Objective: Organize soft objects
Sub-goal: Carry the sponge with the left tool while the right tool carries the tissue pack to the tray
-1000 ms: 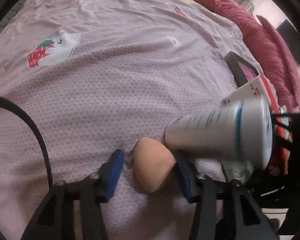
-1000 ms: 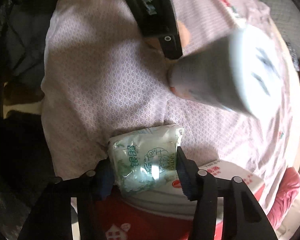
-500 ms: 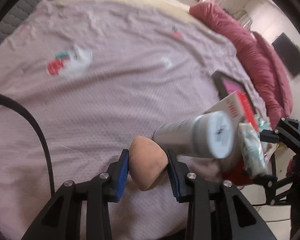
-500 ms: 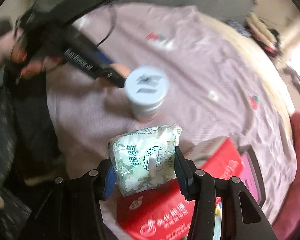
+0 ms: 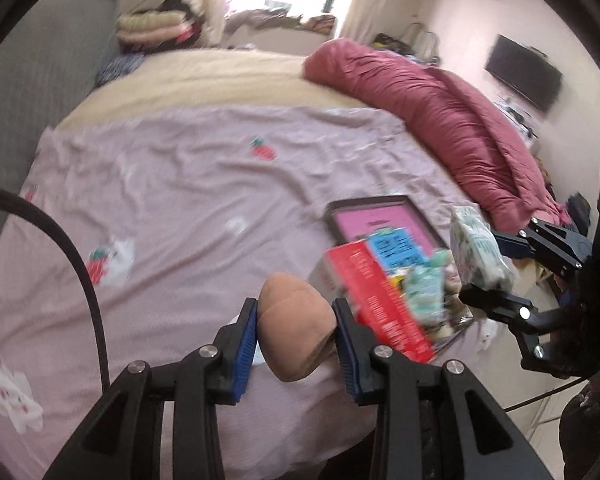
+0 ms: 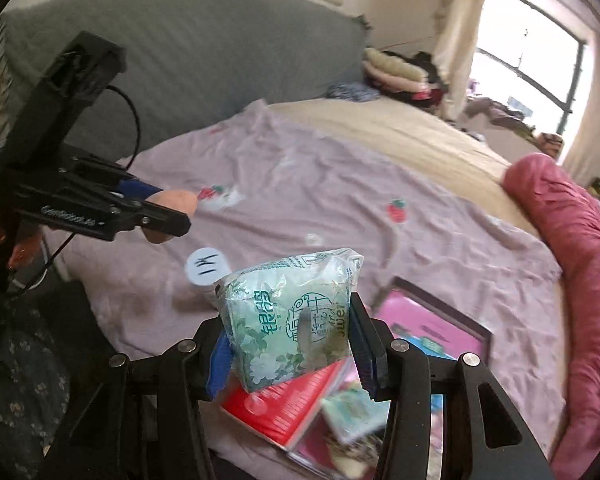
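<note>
We are clamping the tan, rounded plush toy (image 5: 296,328) in our left gripper (image 5: 296,334) and the green plastic-wrapped tissue pack (image 6: 290,316) in our right gripper (image 6: 290,344), both at lower centre of frame, clear of the lilac bedsheet (image 5: 188,200), presumably for sorting.

White-lidded canister (image 6: 206,273) body hidden behind tissue pack (image 6: 290,316), red box (image 5: 380,308) lettering blurred, pink-faced frame (image 6: 432,320) partly covered

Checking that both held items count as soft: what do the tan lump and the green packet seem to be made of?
Tan lump: looks like matte foam or plush, rounded, with a seam line; which of the two is unclear. Green packet: glossy clear plastic film, crinkled with highlights, printed with flowers, probably wrapping tissues.
</note>
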`<state>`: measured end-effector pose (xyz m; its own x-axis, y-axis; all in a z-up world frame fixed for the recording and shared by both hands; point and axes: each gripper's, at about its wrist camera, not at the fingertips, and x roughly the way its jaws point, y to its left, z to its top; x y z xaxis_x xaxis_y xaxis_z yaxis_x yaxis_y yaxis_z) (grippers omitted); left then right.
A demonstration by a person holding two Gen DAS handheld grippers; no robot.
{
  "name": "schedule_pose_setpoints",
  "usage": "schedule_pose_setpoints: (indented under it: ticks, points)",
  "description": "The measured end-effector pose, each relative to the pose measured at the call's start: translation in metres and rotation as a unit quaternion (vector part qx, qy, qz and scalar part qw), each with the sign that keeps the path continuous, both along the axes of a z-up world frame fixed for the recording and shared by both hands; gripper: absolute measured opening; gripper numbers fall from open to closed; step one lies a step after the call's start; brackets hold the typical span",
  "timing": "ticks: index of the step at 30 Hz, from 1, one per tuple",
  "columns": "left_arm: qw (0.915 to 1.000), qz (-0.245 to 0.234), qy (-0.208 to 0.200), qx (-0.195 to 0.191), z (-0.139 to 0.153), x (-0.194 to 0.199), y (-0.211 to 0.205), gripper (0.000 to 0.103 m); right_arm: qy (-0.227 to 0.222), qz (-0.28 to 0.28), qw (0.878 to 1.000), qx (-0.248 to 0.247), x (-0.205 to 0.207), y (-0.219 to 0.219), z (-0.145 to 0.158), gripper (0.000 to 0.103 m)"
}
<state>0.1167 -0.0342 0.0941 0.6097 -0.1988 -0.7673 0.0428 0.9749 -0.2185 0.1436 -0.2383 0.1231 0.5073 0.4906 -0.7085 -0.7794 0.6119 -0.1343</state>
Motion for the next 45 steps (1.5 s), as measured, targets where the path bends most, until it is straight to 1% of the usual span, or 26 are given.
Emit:
schedule_pose_setpoints:
  ticks: [5, 9, 16, 19, 22, 25, 30, 35, 39, 42, 45]
  points:
    - [0.9992, -0.031, -0.021, 0.016, 0.024, 0.009, -0.048, 0.037, -0.02, -0.047, 0.999, 0.015, -0.001, -0.047, 0.021, 0.052]
    - [0.9978, -0.057, -0.023, 0.025, 0.032, 0.014, -0.087, 0.037, -0.03, -0.076, 0.996, 0.02, -0.002, -0.082, 0.03, 0.052]
    - [0.9947, -0.091, -0.02, 0.043, 0.032, 0.026, -0.138, 0.037, -0.035, -0.111, 0.993, 0.024, -0.003, -0.129, 0.034, 0.052]
    - [0.9945, -0.096, -0.011, 0.041, 0.028, 0.034, -0.147, 0.037, -0.034, -0.125, 0.991, 0.027, 0.001, -0.147, 0.032, 0.052]
    - [0.9939, -0.1, 0.001, 0.046, 0.019, 0.043, -0.159, 0.037, -0.031, -0.133, 0.99, 0.029, 0.003, -0.16, 0.027, 0.052]
    - [0.9934, -0.106, 0.016, 0.04, 0.009, 0.051, -0.17, 0.037, -0.025, -0.141, 0.989, 0.021, 0.006, -0.173, 0.018, 0.052]
    - [0.9899, -0.131, 0.041, 0.037, -0.015, 0.059, -0.197, 0.037, -0.006, -0.158, 0.987, 0.016, 0.01, -0.191, 0.0, 0.052]
    - [0.9846, -0.154, 0.077, 0.03, -0.048, 0.062, -0.225, 0.037, 0.02, -0.166, 0.986, -0.005, 0.014, -0.204, -0.029, 0.052]
    - [0.9807, -0.164, 0.1, 0.037, -0.075, 0.068, -0.243, 0.037, 0.04, -0.166, 0.985, -0.021, 0.02, -0.209, -0.056, 0.052]
    - [0.9786, -0.168, 0.109, 0.046, -0.091, 0.073, -0.253, 0.037, 0.053, -0.161, 0.985, -0.039, 0.024, -0.206, -0.076, 0.052]
    - [0.9775, -0.166, 0.119, 0.053, -0.104, 0.081, -0.256, 0.037, 0.064, -0.156, 0.985, -0.042, 0.03, -0.205, -0.091, 0.052]
